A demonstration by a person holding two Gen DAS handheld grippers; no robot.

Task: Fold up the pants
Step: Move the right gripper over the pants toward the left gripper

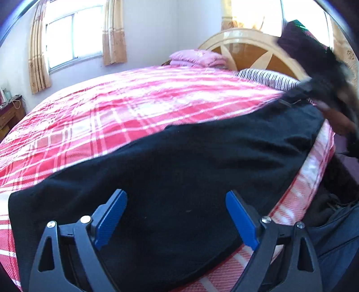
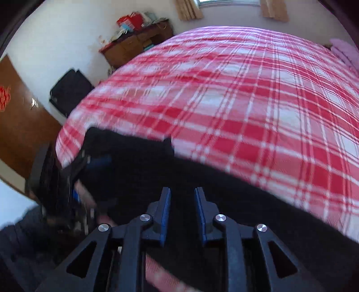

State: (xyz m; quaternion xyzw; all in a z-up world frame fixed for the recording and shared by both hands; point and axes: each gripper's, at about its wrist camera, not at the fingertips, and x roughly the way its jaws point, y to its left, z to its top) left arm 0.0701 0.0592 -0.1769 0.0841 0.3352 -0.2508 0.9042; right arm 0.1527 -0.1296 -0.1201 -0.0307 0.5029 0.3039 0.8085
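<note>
— Black pants (image 1: 179, 161) lie stretched along the near edge of the red plaid bedspread (image 1: 134, 101), running from seven o'clock up toward two o'clock.

— And the claws?

— Left gripper (image 1: 177, 215) hangs over the cloth, jaws spread wide, pinching nothing. Right gripper (image 2: 182, 202) shows a narrow gap between its blue pads (image 2: 166, 215), nothing caught there, pants beneath.

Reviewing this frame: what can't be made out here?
- Pants: near edge hidden behind the left gripper in the left wrist view; folds unreadable in the black cloth.
- Right gripper: motion-blurred in that view.
- Desk clutter: too small and blurred in the right wrist view.
</note>
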